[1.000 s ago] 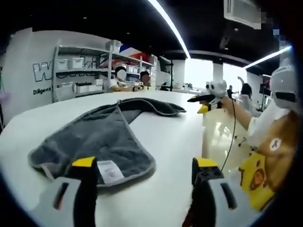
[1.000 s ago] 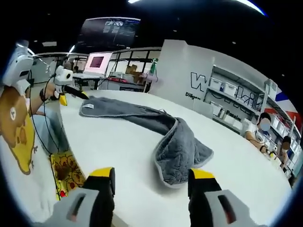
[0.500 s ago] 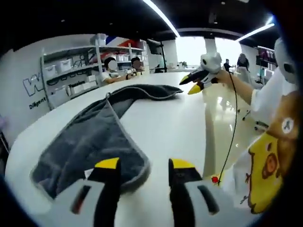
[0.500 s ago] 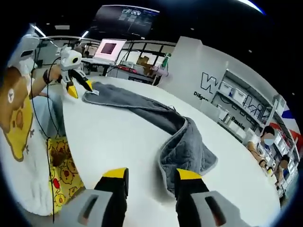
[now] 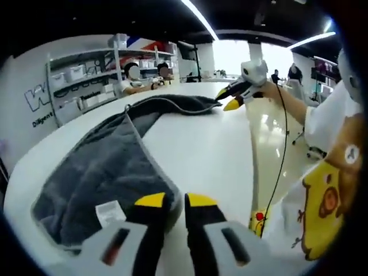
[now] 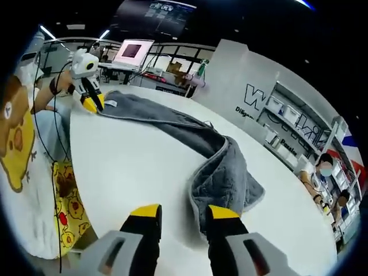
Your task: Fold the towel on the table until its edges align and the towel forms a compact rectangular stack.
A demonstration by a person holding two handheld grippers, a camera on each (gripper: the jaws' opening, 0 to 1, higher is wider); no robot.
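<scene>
Left gripper [image 5: 175, 202] seemingly pinches the grey towel [image 5: 106, 172] edge.

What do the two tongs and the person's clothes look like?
Both tongs, left and right, have black jaws with yellow tips on pale grey bodies. The right tongs carry a white top part, and a thin black cable hangs from them. The person wears a white shirt with a yellow cartoon print.

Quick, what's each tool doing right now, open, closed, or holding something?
Left tool: nearly closed, pinching the grey towel edge.
Right tool: partly open at the towel's other end; no grip visible.
</scene>
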